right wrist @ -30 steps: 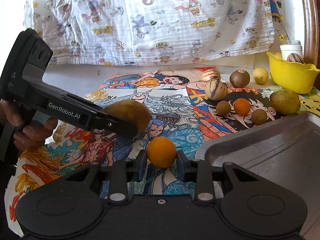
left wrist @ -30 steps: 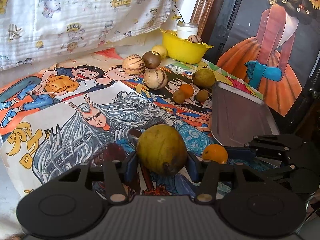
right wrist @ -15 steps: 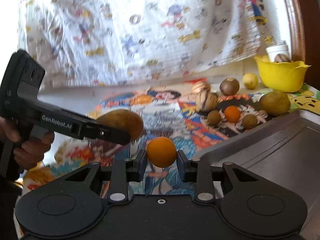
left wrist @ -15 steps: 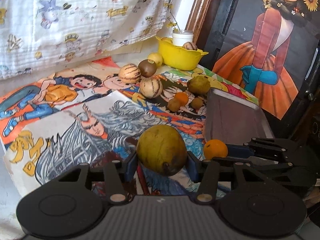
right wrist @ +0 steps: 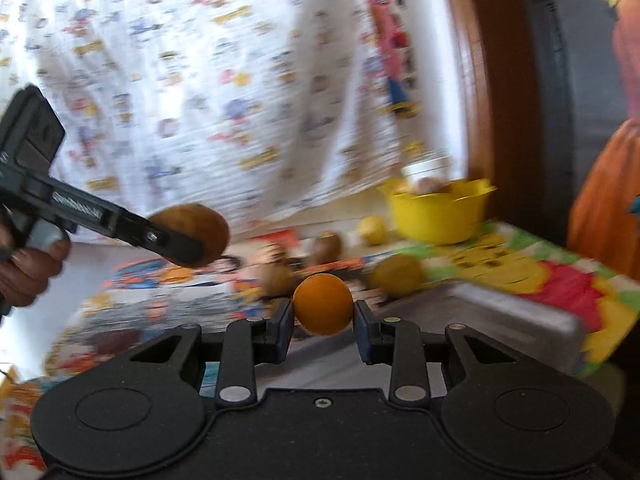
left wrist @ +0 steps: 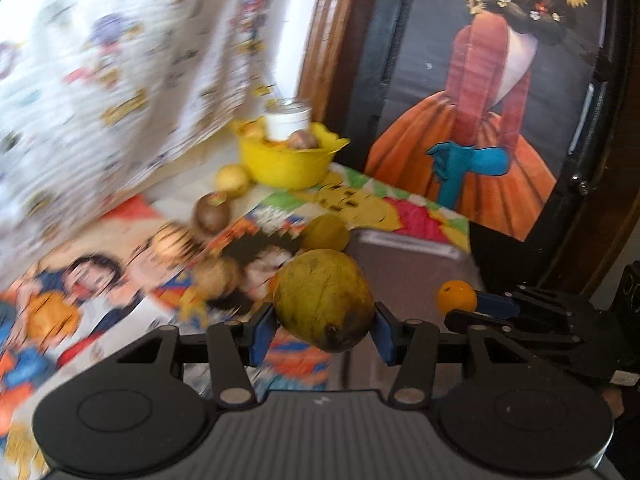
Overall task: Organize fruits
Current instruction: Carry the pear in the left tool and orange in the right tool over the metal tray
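My left gripper [left wrist: 324,330] is shut on a large yellow-green mango [left wrist: 326,298], held in the air above the cartoon-print cloth [left wrist: 100,280]. My right gripper [right wrist: 322,324] is shut on a small orange [right wrist: 323,303], also lifted. In the left wrist view the orange [left wrist: 457,296] shows at the right, with the grey metal tray [left wrist: 408,248] behind it. The right wrist view has the mango [right wrist: 192,232] at the left and the tray [right wrist: 512,316] at the right. Both views are blurred.
A yellow bowl [left wrist: 286,160] holding a fruit stands at the back with a white jar [left wrist: 288,118] behind it. Several loose fruits [left wrist: 211,216] lie on the cloth before it, one mango [left wrist: 325,234] by the tray. A patterned curtain hangs behind; a dark painted panel is at right.
Both grippers have risen and swung toward the right, each keeping its fruit. The bowl and the tray now sit nearer the middle of both views.
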Motion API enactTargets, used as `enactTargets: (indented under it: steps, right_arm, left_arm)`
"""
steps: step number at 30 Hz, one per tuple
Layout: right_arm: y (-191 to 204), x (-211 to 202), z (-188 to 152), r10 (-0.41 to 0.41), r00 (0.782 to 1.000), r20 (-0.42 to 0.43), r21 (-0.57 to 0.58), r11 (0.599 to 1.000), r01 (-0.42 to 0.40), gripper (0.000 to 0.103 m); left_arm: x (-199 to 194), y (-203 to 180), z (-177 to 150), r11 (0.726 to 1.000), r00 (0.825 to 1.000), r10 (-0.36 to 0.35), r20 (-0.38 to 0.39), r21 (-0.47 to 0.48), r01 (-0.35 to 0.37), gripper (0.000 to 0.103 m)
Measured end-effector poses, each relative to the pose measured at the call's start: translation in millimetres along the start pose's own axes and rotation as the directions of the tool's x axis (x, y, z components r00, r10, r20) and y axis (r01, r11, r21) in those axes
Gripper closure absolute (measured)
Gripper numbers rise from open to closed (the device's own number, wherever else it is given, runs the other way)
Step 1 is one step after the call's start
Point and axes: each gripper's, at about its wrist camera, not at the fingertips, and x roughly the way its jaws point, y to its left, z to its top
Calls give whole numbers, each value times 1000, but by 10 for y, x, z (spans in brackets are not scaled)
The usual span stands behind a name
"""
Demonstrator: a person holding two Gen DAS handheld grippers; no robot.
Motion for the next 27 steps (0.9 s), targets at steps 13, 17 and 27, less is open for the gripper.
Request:
enactTargets:
  steps: [13,17,27]
  right_arm:
    - [-708,406,-184,-270,961,-53,-74,961,266,69]
    - [-851,523,-250,-304,949,-80,-71,952,299,69]
    - [-920,616,-385,-310,944,-109,-67,950,304,68]
  left_arm:
    - [1340,-555,257,986,990,-117,-85,111,126,48]
    - [1632,-599,199,985,990,-98,-104,134,111,48]
    - [1931,-558,113,987,986,-79,-149,124,98,48]
